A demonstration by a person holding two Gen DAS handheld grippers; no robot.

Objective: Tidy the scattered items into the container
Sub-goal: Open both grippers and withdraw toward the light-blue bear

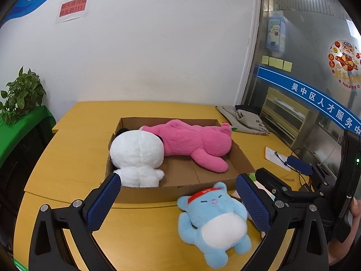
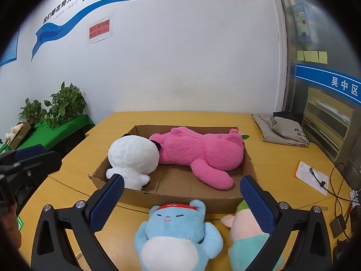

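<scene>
Two plush toys already lie in the cardboard box (image 1: 180, 194): a white plush (image 1: 137, 155) at its 9 o'clock end and a pink plush (image 1: 194, 144) stretched across toward 3 o'clock; the floor of the box nearest the viewer is bare, and that is the room left. On the counter (image 1: 67, 158), just outside the near wall of the box, a blue plush (image 1: 214, 223) lies on its back, head toward the box; at its 3 o'clock side a green-and-pink plush (image 2: 246, 239) lies touching it, largely hidden behind a claw finger.

Both claws stand spread wide and grip nothing: the left claw (image 1: 180, 201) frames the blue plush without its pads pressing on it; the right claw (image 2: 182, 203) hangs over the same two toys, equally free.

The step in hand looks like picking up the blue plush; it would go best taken across the soft belly rather than a thin limb, so it does not swing or slip; lift it clear of the box wall, which is flimsy card and could be shoved along the counter; set it on the bare floor at 6 o'clock, not on top of the pink leg; the other claw can take the green-and-pink plush, keeping the two from colliding.
</scene>
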